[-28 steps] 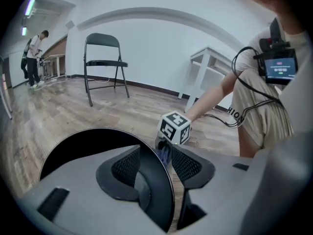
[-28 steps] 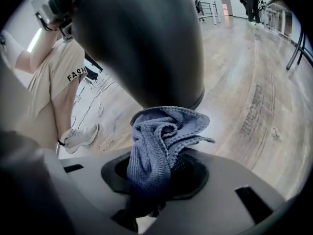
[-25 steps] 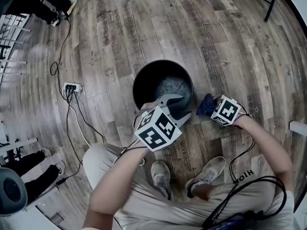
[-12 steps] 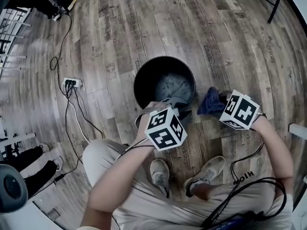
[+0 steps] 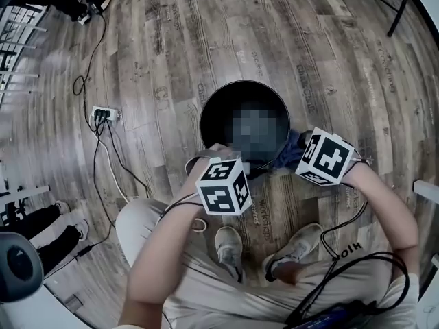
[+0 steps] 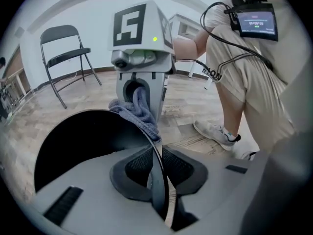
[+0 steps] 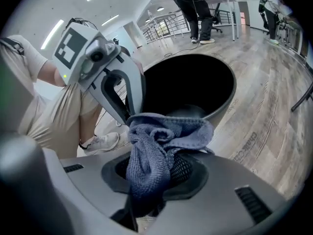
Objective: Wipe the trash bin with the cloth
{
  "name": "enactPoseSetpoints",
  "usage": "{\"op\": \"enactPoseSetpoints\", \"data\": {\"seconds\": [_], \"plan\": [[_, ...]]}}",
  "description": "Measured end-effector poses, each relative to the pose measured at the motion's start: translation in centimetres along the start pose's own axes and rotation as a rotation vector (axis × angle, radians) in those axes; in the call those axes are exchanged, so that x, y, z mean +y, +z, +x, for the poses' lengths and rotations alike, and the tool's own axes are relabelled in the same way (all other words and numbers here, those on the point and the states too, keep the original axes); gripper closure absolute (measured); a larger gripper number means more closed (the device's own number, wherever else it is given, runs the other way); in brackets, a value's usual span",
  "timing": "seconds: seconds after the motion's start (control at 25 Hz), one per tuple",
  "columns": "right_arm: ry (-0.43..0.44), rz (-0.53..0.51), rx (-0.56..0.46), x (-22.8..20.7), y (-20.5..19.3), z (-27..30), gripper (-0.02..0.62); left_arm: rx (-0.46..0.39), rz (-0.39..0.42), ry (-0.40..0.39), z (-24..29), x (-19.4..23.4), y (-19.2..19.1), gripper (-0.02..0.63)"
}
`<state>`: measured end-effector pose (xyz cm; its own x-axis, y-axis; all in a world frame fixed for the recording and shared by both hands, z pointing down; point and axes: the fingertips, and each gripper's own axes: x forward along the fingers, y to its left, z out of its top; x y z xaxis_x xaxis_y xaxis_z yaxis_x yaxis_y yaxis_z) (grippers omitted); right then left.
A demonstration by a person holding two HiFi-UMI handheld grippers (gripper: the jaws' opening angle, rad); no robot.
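Blue cloth (image 7: 178,131) clamped in right hand-held gripper (image 7: 161,163), steadying trash bin (image 6: 78,146) with left hand-held gripper (image 6: 155,156), jaws just closing onto its rim, readying to rub along it.

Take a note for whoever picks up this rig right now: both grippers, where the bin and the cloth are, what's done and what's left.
Left gripper: jaws have just been closing and are now clamped on the rim of the black round trash bin, steadying it.
Right gripper: shut on the bunched blue knitted cloth, held at the bin's rim close to the left gripper.
The bin stands upright on the wooden floor.
Done: cloth in grip, bin gripped. Whether anything has been wiped cannot be told.
Left: wipe the bin, rim and walls.
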<state>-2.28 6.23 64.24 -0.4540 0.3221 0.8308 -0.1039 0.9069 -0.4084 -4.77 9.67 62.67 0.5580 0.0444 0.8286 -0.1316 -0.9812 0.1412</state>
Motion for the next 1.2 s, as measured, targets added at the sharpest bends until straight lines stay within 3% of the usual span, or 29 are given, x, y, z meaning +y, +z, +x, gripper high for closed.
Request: {"op": "enactPoseSetpoints", "data": {"seconds": [0.4, 0.72, 0.84, 1.0, 1.2], "plan": [[0.011, 0.051, 0.056, -4.1, -3.3, 7.6, 0.48, -0.036, 0.017, -0.016, 0.0, 0.0, 0.0, 0.536], [-0.019, 0.083, 0.049, -7.7, -6.5, 14.2, 0.48, -0.046, 0.035, -0.03, 0.1, -0.1, 0.0, 0.534], [-0.068, 0.1, 0.058, -9.1, -7.6, 16.6, 0.48, -0.048, 0.033, -0.03, 0.0, 0.0, 0.0, 0.534], [-0.097, 0.084, 0.055, -9.2, -7.6, 17.2, 0.48, -0.042, 0.025, -0.03, 0.0, 0.1, -0.3, 0.534], [-0.113, 0.111, -0.004, -8.4, -8.0, 15.8, 0.48, -0.017, 0.081, -0.026, -0.2, 0.1, -0.6, 0.528]]}}
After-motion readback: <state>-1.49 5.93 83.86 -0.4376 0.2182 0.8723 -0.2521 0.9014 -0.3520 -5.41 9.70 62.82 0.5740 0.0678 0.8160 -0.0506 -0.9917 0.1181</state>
